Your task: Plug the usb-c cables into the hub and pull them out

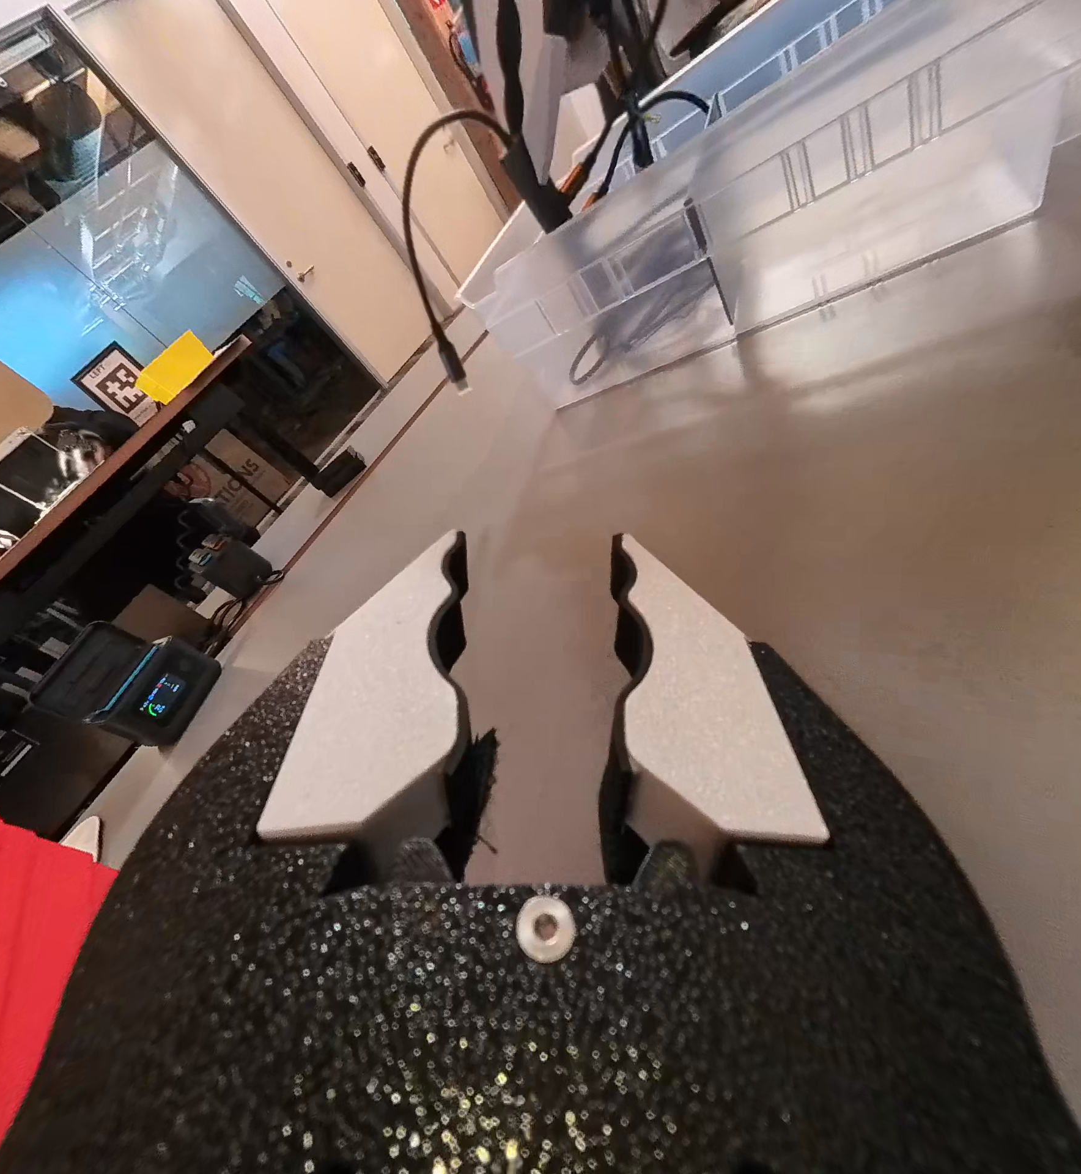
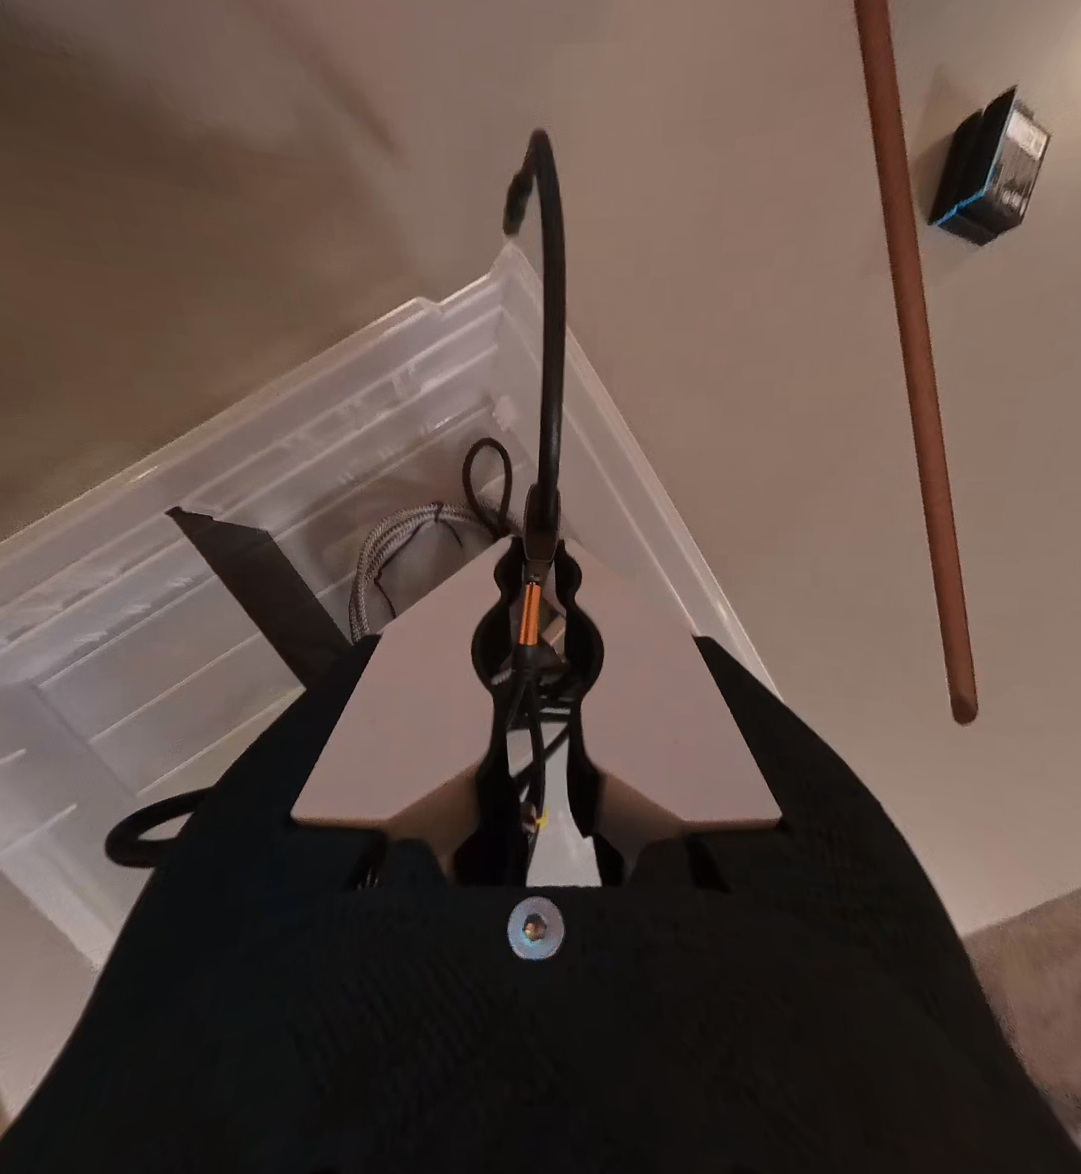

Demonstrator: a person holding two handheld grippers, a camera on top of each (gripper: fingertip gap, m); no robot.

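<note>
Warm indoor light, glare streaking the table [image 1: 843, 508] far right; right wrist view dimmer, motion-blurred, edges bending fisheye-style.

My left gripper [image 1: 538, 553] has a black sparkly body, two pale grey fingers [image 1: 392, 686] with wavy black inside edges, and one round silver screw [image 1: 545, 939]. My right gripper [image 2: 537, 559] looks alike, with darker, duller black.
</note>
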